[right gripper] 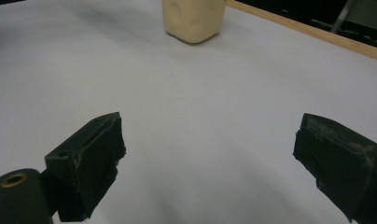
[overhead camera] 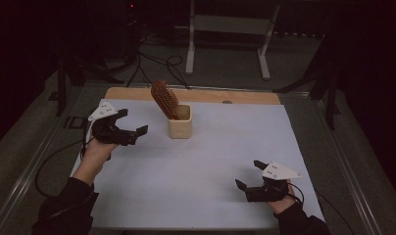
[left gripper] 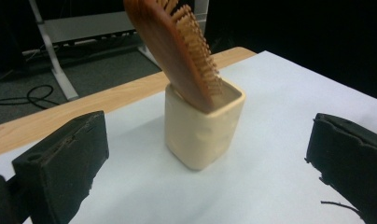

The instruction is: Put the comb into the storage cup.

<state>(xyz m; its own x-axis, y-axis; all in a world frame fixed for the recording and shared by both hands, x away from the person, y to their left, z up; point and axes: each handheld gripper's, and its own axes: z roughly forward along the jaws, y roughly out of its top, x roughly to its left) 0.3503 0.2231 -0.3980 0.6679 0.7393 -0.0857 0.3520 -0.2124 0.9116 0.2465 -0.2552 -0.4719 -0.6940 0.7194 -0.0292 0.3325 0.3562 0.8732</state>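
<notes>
A cream cup [overhead camera: 180,128] stands on the white sheet [overhead camera: 196,176] near the table's far wooden edge [overhead camera: 122,93]. A brown wooden hairbrush [overhead camera: 165,99] sits handle-down in the cup, its head leaning out to the cup's left with the bristles facing up. The left gripper [overhead camera: 132,123] hovers just left of the cup, jaws spread wide and empty, pointed at it. The right gripper [overhead camera: 250,175] is well apart from the cup, toward the near right, jaws also wide and empty.

**Colours on my worktop**

My jaws are black. The cup [overhead camera: 180,127] is pale cream, the hairbrush [overhead camera: 165,99] reddish brown wood with lighter bristles. The worktop [overhead camera: 196,166] has a white sheet and a light wooden edge.
</notes>
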